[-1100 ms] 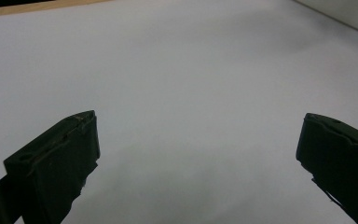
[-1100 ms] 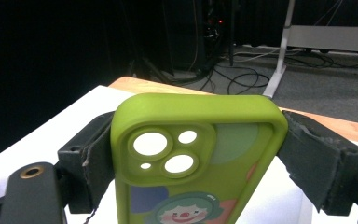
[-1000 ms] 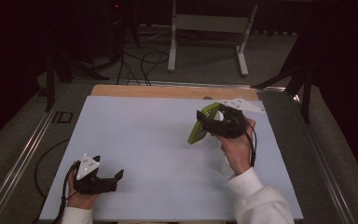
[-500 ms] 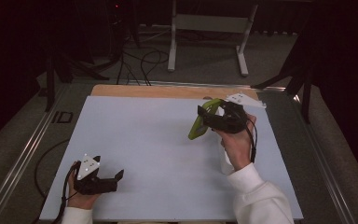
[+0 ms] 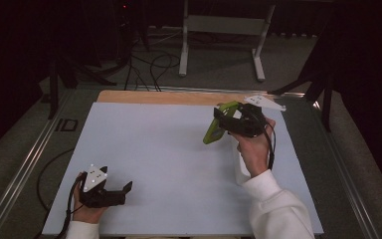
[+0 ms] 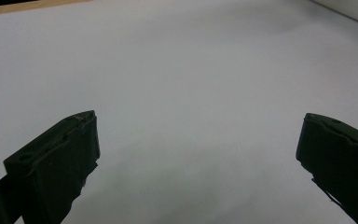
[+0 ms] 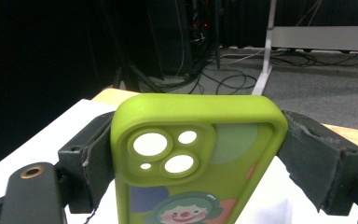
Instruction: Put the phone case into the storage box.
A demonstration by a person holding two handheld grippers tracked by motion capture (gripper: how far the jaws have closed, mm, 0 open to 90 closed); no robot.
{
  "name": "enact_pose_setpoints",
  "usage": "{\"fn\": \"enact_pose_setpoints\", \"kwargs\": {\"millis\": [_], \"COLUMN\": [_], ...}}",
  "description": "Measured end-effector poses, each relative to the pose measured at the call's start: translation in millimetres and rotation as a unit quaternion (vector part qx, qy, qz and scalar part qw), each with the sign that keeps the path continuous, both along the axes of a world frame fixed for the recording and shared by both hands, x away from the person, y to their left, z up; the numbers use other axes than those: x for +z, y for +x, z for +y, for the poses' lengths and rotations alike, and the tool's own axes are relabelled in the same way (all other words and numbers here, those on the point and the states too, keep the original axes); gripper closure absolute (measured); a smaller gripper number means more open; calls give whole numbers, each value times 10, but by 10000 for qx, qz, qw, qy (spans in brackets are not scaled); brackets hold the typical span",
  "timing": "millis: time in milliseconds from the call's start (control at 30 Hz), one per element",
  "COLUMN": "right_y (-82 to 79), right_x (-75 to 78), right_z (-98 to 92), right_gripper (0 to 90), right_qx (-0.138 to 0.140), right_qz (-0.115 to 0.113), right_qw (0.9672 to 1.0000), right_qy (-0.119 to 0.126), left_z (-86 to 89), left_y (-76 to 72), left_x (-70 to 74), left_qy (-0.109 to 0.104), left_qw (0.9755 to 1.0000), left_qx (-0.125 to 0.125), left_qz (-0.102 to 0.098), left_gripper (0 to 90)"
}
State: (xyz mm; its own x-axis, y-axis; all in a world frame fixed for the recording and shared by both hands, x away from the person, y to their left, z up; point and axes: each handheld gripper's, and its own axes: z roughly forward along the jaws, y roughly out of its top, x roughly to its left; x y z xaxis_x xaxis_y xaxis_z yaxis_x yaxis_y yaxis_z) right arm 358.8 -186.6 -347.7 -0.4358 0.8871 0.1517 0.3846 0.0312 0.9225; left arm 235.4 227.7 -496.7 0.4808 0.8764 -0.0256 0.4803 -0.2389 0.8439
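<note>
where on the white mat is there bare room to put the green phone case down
Most of the white mat is bare: the wide stretch between the left gripper at the near left corner and the right gripper, which holds the green phone case near the far right. The far left half up to the wooden edge is free too. The only busy strip is the right side, under the forearm.

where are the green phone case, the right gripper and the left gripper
green phone case [image 7: 193, 154], right gripper view, its back below the camera cutout
right gripper [image 5: 225, 121], high view, between its jaws clamping the case
left gripper [image 5: 122, 191], high view, between its open jaws above the white table
</note>
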Motion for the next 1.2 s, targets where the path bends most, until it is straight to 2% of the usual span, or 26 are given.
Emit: {"fn": "enact_pose_setpoints", "kwargs": {"millis": [500,1200], "right_y": [105,229], "right_x": [69,73], "right_z": [-107,-221], "right_gripper": [163,163], "right_qx": [-239,-544], "right_qz": [-5,29], "right_qw": [9997,9984], "right_qy": [-11,-120], "left_z": [-8,-17], "left_y": [-1,0], "left_x": [-4,-11], "left_qy": [22,-1], "left_qw": [10000,10000], "left_qx": [-10,-10], "left_qz": [6,-4], "left_gripper": [0,0]}}
